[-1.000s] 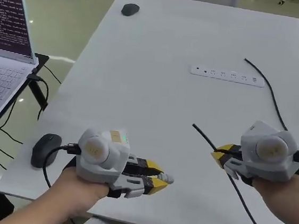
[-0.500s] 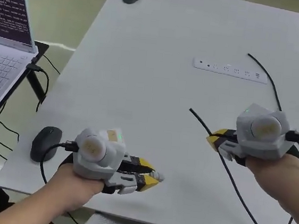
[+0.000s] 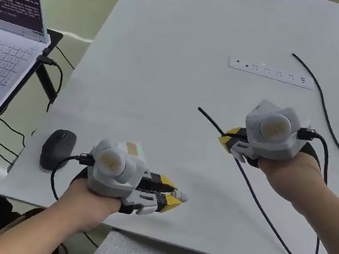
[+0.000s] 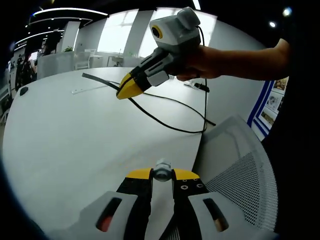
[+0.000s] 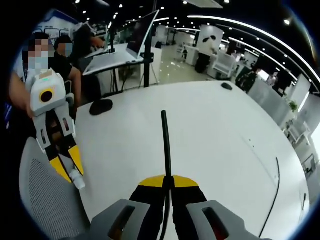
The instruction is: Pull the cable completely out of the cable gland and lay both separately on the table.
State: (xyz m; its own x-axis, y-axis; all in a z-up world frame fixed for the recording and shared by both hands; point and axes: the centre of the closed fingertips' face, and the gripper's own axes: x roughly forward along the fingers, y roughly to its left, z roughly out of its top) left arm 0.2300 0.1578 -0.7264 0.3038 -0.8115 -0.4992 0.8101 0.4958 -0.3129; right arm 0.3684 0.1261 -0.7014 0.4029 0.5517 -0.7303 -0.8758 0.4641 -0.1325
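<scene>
Brings right gripper [image 3: 225, 140], clamping thin black cable [image 3: 209, 119], nearer white power strip [image 3: 272, 72]; pinches small grey gland [image 4: 161, 170] in left gripper [image 3: 169, 201]; risks roll-off if dropped.

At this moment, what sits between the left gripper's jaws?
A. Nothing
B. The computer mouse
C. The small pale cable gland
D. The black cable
C: in the left gripper view, the left gripper has its yellow-tipped jaws closed on the cable gland, free of the cable, which the right gripper pinches apart from it.
</scene>
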